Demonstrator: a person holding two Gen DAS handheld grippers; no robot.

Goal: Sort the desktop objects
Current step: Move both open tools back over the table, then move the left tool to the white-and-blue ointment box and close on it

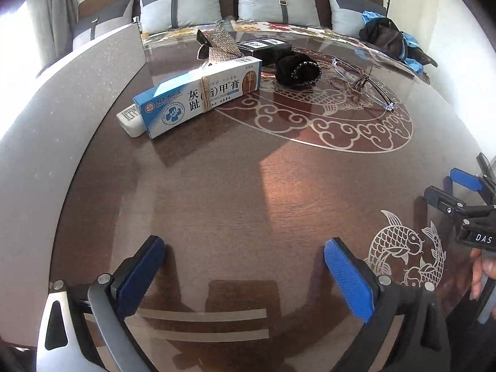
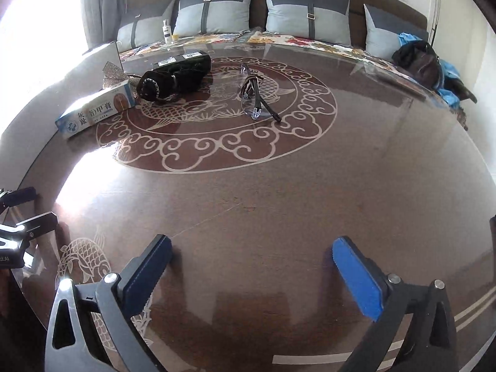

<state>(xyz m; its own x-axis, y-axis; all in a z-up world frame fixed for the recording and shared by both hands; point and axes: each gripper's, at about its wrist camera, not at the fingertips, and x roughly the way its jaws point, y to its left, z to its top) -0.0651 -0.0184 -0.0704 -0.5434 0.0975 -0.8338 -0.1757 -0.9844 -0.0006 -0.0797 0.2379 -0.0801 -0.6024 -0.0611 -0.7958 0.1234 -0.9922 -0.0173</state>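
**Q:** Entry: how far along is the sort?

**A:** I judge it barely begun, if at all. Nothing is held. My left tongs (image 1: 245, 274) stand wide apart over bare desk (image 1: 248, 192), nothing between the pads. My right tongs (image 2: 252, 274) are likewise wide apart and empty. All the things lie in a loose cluster at the far side of the desk, well apart from both tongs. I see no bin or tray to sort into; a grey board (image 1: 93, 71) stands at the left edge, purpose unclear.

**Q:** What is in the cluster?

**A:** A blue-and-white box (image 1: 198, 96) with a white tube (image 1: 130, 121) touching its near left end; a glittery piece (image 1: 223, 48) behind it; a black case (image 1: 266, 48); a black scrunchie (image 1: 297, 69) just beside the box's far end; glasses (image 1: 362, 83) to the right, apart from the rest.

**Q:** Orientation of the box and glasses?

**A:** The box lies flat, long axis diagonal, near-left to far-right, printed face toward me. The glasses are folded; in the right view (image 2: 255, 96) their long axis runs roughly away from me, temple tips nearest.

**Q:** Left to do?

**A:** By my judgement, everything: each thing is yet to be picked and placed.
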